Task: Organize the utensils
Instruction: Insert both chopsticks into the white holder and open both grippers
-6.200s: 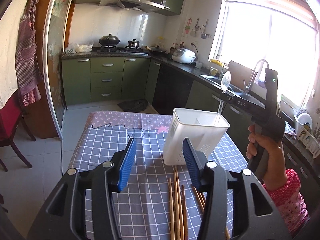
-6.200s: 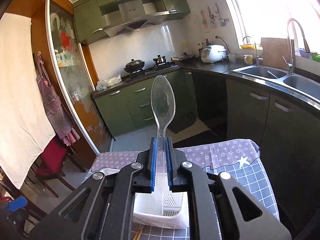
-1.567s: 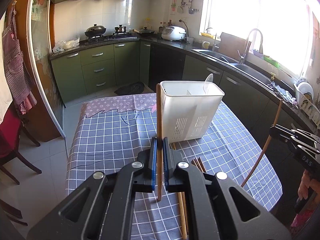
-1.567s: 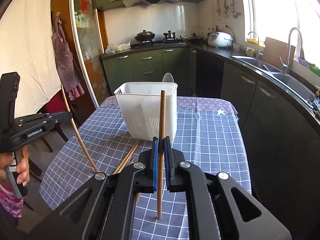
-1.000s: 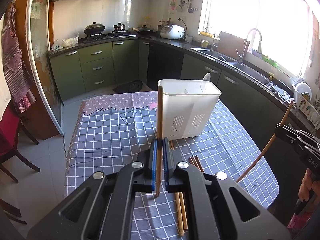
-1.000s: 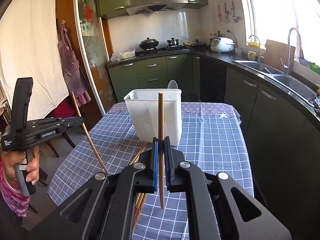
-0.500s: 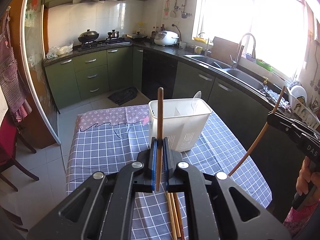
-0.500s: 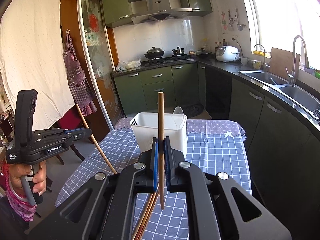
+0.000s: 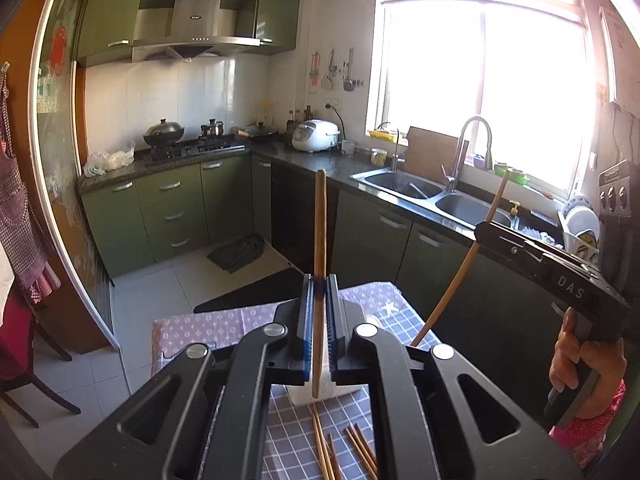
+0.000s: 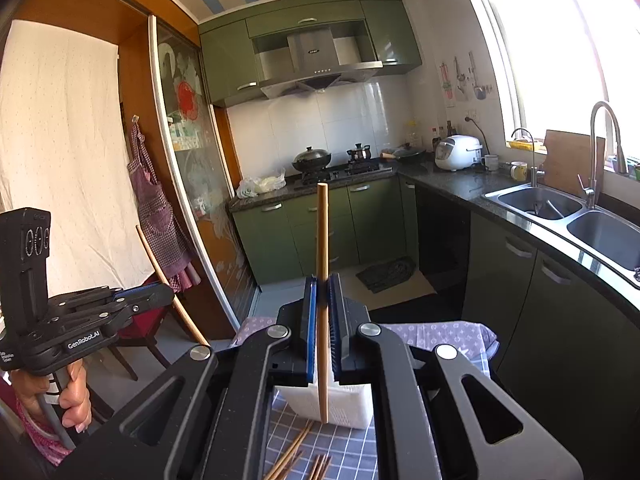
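My left gripper is shut on a brown wooden chopstick that stands upright between its blue pads. My right gripper is shut on another upright wooden chopstick. Both are raised above the white slotted utensil holder, which is mostly hidden behind the jaws; it also shows in the left wrist view. Several loose chopsticks lie on the checked tablecloth in front of the holder. In the left wrist view the right gripper appears at the right with its chopstick slanting down.
The table has a blue checked cloth with a purple border at the far end. Green kitchen cabinets, a stove and a double sink lie beyond. A red chair stands at the left.
Both grippers have lifted and moved forward toward the holder with their chopsticks; the holder has dropped low in both views and sits largely behind the jaws.
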`<state>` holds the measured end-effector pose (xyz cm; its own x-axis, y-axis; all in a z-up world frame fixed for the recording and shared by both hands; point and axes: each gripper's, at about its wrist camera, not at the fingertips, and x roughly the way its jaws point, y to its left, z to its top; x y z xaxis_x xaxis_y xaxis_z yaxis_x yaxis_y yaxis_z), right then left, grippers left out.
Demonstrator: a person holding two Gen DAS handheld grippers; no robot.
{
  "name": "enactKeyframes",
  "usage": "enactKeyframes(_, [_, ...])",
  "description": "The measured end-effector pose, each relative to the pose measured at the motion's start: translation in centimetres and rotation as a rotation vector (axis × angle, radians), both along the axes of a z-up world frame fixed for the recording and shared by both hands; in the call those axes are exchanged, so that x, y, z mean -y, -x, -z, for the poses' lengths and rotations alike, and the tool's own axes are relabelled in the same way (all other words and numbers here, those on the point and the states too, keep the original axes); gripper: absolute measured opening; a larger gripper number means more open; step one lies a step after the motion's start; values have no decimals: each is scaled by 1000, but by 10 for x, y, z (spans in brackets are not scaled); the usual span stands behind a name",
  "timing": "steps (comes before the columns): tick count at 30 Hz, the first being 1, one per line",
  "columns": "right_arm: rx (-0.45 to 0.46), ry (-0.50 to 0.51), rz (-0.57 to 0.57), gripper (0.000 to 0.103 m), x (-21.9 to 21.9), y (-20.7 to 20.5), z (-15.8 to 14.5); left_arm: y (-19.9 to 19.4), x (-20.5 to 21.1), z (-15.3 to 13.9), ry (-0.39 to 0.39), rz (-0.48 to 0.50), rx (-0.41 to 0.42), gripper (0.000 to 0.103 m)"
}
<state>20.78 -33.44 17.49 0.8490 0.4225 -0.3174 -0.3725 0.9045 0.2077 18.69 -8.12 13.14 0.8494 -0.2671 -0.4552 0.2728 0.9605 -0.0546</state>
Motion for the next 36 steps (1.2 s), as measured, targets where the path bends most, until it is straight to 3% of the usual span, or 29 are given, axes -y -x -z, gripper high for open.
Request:
enactKeyframes(6, [-11, -17, 49, 7, 1, -50, 2, -40, 10, 4, 7, -60, 38, 6])
enactKeyframes(14, [-136, 31, 52, 7, -9, -94, 61, -82, 12, 67, -11, -93, -117, 6])
enactKeyframes(20, [-186, 21, 42, 9, -4, -104, 88, -84, 3, 87, -12, -102, -163, 6])
enactKeyframes(27, [-168, -7, 26, 13, 3, -82, 84, -72, -8, 82, 9, -106, -168, 8])
enactKeyframes(31, [-149, 4, 25, 17, 7, -46, 82, -50, -11, 76, 8, -90, -160, 19])
enactKeyframes(36, [-196, 91, 51, 26, 9, -1, 122, -24, -10, 102, -14, -66, -247, 20])
